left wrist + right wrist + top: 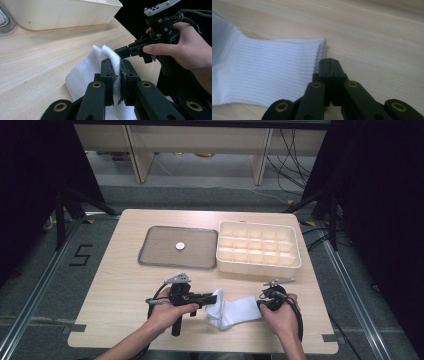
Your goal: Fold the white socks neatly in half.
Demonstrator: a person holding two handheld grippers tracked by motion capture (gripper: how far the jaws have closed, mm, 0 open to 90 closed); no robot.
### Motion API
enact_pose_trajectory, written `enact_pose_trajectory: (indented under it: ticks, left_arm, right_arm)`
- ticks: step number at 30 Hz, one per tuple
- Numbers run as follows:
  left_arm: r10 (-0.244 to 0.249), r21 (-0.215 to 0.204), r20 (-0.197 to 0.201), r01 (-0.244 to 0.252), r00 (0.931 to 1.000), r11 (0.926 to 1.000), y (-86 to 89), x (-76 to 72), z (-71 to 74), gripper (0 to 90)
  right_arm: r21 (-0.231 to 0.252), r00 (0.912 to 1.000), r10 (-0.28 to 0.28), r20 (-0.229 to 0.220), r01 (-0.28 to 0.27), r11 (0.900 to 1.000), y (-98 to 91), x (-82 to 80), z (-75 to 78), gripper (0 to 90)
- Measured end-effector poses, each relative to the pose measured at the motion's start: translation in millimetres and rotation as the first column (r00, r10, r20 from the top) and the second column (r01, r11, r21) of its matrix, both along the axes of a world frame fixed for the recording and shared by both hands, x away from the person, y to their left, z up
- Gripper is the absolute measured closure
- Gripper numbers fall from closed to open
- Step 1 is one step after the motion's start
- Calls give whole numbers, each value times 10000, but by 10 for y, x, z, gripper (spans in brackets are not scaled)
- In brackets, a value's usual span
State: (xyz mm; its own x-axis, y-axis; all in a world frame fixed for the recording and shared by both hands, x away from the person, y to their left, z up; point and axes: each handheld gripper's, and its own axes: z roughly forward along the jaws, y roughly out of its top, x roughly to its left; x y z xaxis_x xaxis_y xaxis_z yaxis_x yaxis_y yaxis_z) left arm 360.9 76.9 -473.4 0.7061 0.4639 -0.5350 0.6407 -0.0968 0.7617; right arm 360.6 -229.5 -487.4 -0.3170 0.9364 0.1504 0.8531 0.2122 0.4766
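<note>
A white sock lies on the wooden table near its front edge, between my two hands. My left gripper points right and is shut on one raised, folded end of the sock; white cloth shows pinched between its jaws. My right gripper points left at the ribbed cuff end. Its jaws are shut right at the cuff's corner, and no cloth shows between them. From the left gripper view the right gripper touches the sock's far fold.
A grey flat tray with a small white disc on it sits at mid-table. To its right stands a cream box divided into several compartments, whose wall rises just beyond the sock. Dark floor surrounds the table.
</note>
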Motion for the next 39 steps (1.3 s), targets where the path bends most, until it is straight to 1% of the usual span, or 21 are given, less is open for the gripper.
enact_pose_trajectory:
  ticks: [3,4,5,8,9,11,12,13,14,16,17,18,22,28,30,31,35,36,37,38,39]
  left_arm:
    - [22,49,17,-22,10000,10000,4,2,1,821]
    - [74,104,15,-74,10000,9999,5,1,5,821]
    - [73,82,12,-73,10000,9999,4,3,6,821]
    - [39,20,30,-39,10000,10000,2,8,12,821]
    - [62,57,1,-62,10000,10000,-5,2,18,821]
    - [55,82,12,-55,10000,10000,-9,-1,17,821]
    - [-21,37,15,21,10000,10000,-23,-2,5,821]
    - [-21,37,15,21,10000,10000,-23,-2,5,821]
    - [-63,73,49,63,10000,10000,-36,-6,-3,821]
    - [-70,66,19,70,10000,10000,-46,-10,-5,821]
    - [-98,73,38,97,9999,9999,-53,-7,-4,821]
    - [-69,60,38,69,10000,10000,-57,-6,-2,821]
    - [-20,226,94,18,10000,9997,-46,-2,10,821]
    - [-69,116,80,68,9999,9999,-54,7,-4,821]
    - [-99,139,92,98,9999,9999,-55,9,-4,822]
    - [-130,109,97,129,9999,9999,-60,10,-6,822]
    - [-77,184,60,76,10000,9998,-74,5,-4,822]
    - [-78,191,53,77,10000,9998,-76,4,-5,822]
    - [-116,216,76,115,9999,9997,-77,5,-6,822]
    - [-125,244,85,123,9999,9996,-82,3,-9,821]
    - [-143,260,58,142,9999,9996,-86,2,-13,821]
  right_arm:
    - [-1,10000,-18,-47,18,10000,25,-17,14,900]
    - [-19,9996,201,190,-201,9998,17,-9,0,900]
    - [5,9992,318,226,-318,9995,15,-9,-2,900]
    - [25,9997,205,152,-206,9998,28,-19,-12,900]
    - [47,10000,-4,-6,4,10000,48,-34,5,900]
    - [-34,9994,266,199,-265,9996,43,-27,-9,900]
    - [33,9992,223,326,-224,9997,51,-27,-21,900]
    - [61,9992,246,303,-248,9997,53,-26,-21,900]
    - [56,9999,123,19,-123,9999,65,-35,-9,900]
    - [-69,9996,225,153,-224,9997,62,-22,-29,900]
    - [112,9998,193,-45,-193,9998,99,-46,-12,900]
    - [78,9990,409,170,-411,9991,90,-36,-25,900]
    - [56,9992,383,152,-384,9992,100,-42,-32,900]
    - [27,9993,307,198,-307,9995,113,-50,-39,900]
    - [-131,9995,276,166,-273,9995,113,-49,-35,900]
    - [61,9991,381,160,-382,9993,120,-57,-27,900]
    - [46,9989,427,171,-428,9991,141,-65,-18,900]
    - [442,9982,577,178,-584,9973,141,-56,-36,900]
    - [-101,9989,379,258,-376,9992,156,-64,-25,900]
    - [40,9985,433,345,-435,9990,169,-72,-26,900]
    - [-29,9982,531,276,-530,9986,166,-73,-19,900]
